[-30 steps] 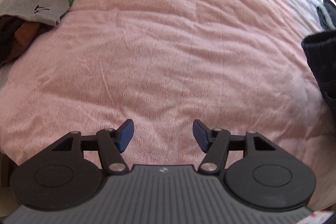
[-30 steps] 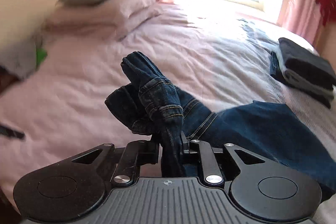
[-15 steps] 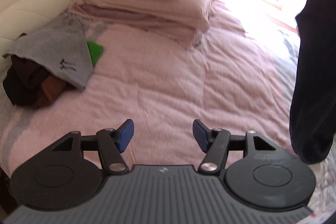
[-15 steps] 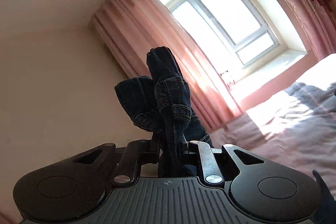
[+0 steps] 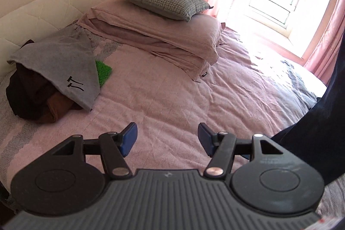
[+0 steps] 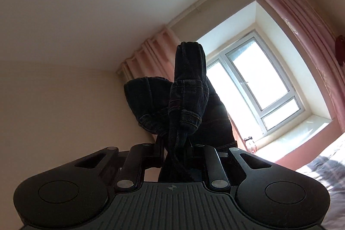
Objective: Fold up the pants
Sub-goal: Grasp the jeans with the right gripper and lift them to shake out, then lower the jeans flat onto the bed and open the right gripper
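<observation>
The right tongs (image 6: 175, 149) clamp a bunched end of the dark jeans (image 6: 185, 87), held high so the legs hang straight for folding; the left tongs (image 5: 167, 139) gape empty over the pink bed (image 5: 172, 96), beside the hanging denim.

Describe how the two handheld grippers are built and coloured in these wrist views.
The left gripper has blue pads on black linkage arms with silver pivot screws, two round black discs either side, and a grey ribbed body bearing a small crosshair mark. The right gripper is the same build: black arms, silver screws, round discs, ribbed grey body; its pads are hidden. No cables, hands or sleeves show.
</observation>
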